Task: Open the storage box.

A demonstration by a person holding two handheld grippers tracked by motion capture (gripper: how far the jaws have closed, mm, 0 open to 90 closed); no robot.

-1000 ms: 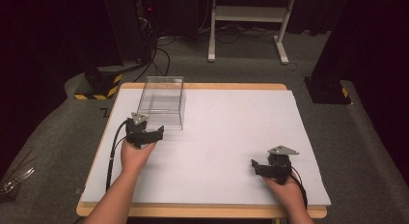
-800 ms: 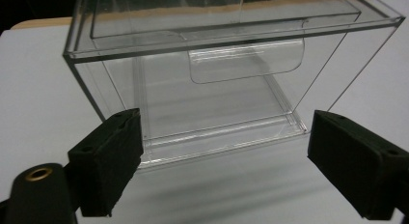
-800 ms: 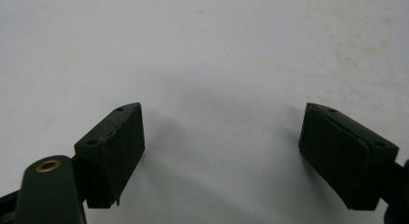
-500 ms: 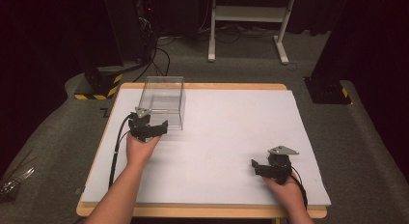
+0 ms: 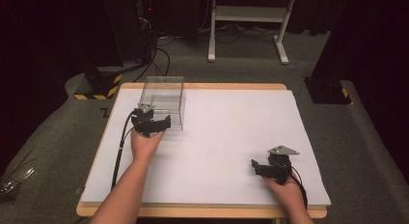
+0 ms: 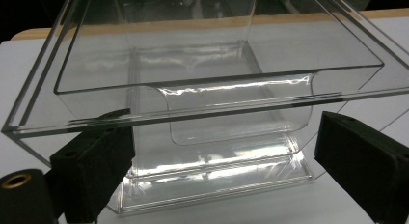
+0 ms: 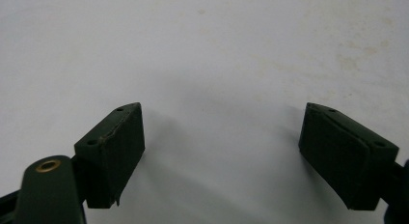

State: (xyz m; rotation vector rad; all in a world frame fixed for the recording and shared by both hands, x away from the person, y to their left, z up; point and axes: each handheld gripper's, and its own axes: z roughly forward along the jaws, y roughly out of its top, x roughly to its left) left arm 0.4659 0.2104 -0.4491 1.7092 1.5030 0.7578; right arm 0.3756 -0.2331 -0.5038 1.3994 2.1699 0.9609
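Clear box (image 5: 163, 99) upright, open top (long axis running away) before left gripper (image 5: 153, 123).

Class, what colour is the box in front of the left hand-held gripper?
Colourless, see-through plastic box; clearest in the left gripper view.

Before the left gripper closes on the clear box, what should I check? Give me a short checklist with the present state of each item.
1. Left gripper jaws open wide, just opened further: ok.
2. Clear box in front of its jaws, near wall between them: ok.
3. Pads touching the box: cannot tell.
4. Box upright on the white table: ok.
5. Box empty: ok.
6. Right gripper open, resting apart from the box: ok.
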